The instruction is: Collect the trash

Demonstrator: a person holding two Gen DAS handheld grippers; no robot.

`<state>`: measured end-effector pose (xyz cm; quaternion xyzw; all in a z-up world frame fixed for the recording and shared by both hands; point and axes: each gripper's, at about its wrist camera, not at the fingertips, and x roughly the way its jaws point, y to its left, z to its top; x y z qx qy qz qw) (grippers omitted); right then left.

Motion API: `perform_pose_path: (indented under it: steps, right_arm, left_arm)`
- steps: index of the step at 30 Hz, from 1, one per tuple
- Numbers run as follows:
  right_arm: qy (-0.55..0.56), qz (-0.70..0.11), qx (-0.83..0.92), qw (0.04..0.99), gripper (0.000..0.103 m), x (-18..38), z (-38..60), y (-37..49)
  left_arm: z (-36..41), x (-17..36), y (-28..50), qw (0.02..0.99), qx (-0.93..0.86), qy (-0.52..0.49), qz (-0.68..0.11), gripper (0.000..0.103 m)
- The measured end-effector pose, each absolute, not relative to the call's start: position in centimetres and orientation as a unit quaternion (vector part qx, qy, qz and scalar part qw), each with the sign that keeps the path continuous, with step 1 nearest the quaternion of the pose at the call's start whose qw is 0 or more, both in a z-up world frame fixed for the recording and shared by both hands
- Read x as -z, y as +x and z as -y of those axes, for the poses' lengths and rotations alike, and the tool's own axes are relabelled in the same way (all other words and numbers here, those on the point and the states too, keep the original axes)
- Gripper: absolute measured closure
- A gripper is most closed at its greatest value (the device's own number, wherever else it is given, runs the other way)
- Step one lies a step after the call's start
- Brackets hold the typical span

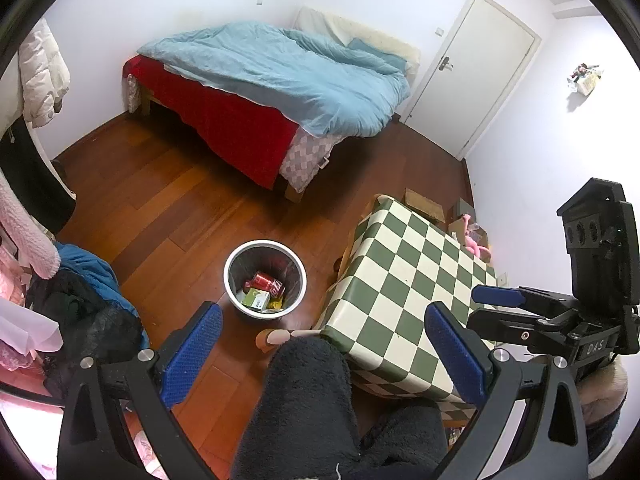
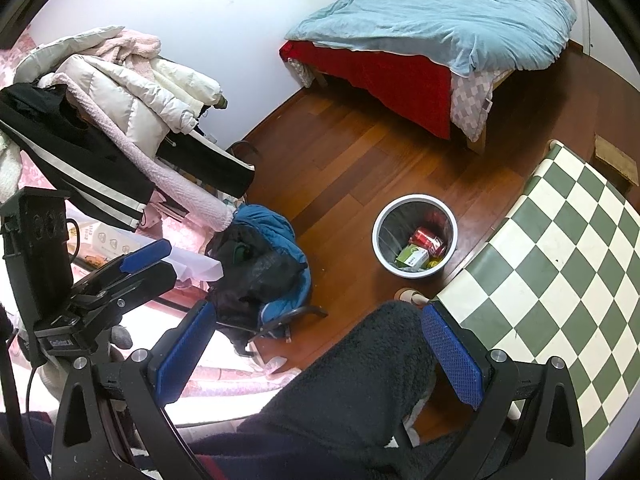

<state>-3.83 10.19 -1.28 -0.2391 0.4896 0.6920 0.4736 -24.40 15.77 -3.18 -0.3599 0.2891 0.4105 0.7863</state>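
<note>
Looking at the bin (image 1: pixel 265 278) on the floor beside the checked worktop (image 1: pixel 404 280): red can (image 1: pixel 267 282) and green box (image 1: pixel 256 298) already inside. Worktop looks bare, so I judge collecting is about done; next move calls for scanning for leftovers. Left tongs (image 1: pixel 320 354) wide open, holding nothing, over my knee. Right tongs (image 2: pixel 318 350) also wide, empty.

The wooden floor (image 1: pixel 168 208) carries a white trash bin (image 1: pixel 265 278), a bed (image 1: pixel 256 92) and a checkered-cloth table (image 1: pixel 404 280). Beyond the table lies what looks like a cardboard box (image 1: pixel 424 202).
</note>
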Motion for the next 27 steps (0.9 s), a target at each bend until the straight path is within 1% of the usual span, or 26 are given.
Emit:
perform_pose_path:
  steps: [27]
  right_arm:
    - [-0.239,-0.488,-0.692,0.474,0.0,1.11,-10.15,-4.28]
  left_arm:
    - [-16.05,2.67,-25.31,0.79,-0.405,-0.363,-0.282,0.0]
